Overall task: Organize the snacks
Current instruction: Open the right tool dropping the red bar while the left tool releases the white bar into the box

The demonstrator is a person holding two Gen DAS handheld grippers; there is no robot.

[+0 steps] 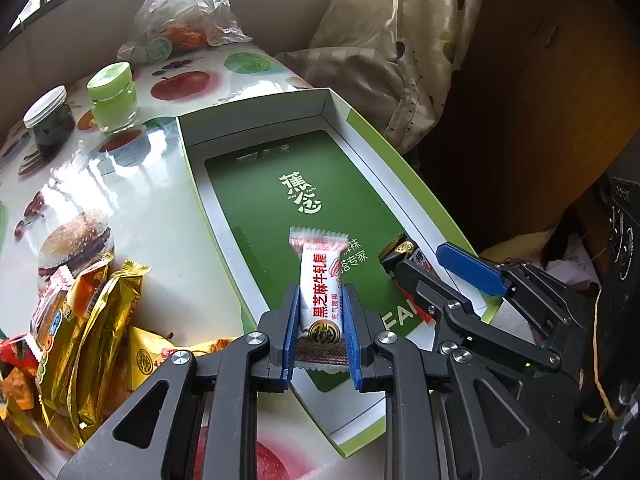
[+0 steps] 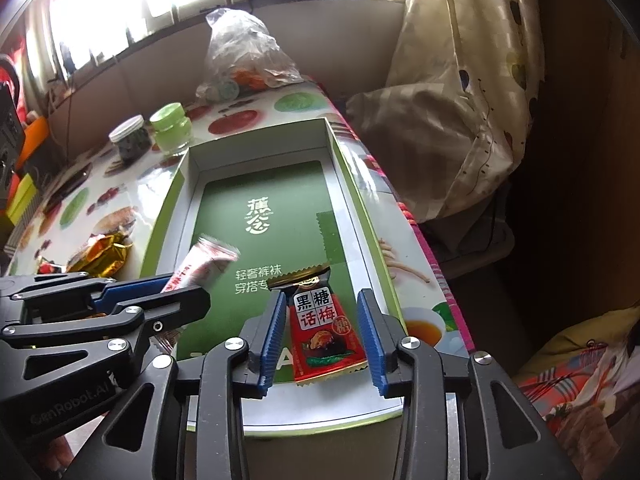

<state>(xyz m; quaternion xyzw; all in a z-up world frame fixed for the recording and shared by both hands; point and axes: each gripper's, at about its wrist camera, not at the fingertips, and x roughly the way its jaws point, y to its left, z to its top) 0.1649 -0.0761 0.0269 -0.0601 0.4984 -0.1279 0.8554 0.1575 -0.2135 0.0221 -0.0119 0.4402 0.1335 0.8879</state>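
Observation:
My left gripper (image 1: 320, 300) is shut on a white nougat candy packet (image 1: 321, 288) with red characters, held over the near end of the open green box (image 1: 224, 208). My right gripper (image 2: 322, 312) is open. A red plum candy packet (image 2: 324, 332) lies between its fingers on the floor of the box (image 2: 168, 216), near the box's front right corner; I cannot tell if a pad touches it. In the right wrist view the left gripper (image 2: 176, 292) shows at the left with the white packet (image 2: 200, 264). In the left wrist view the right gripper (image 1: 436, 268) shows over the box's right side.
A pile of gold and orange snack packets (image 1: 92, 320) lies on the fruit-print table left of the box. Two jars, one green-lidded (image 1: 114, 98) and one white-lidded (image 1: 50, 120), and a clear plastic bag (image 1: 184, 12) stand at the back. A curtain (image 2: 460, 100) hangs at the right.

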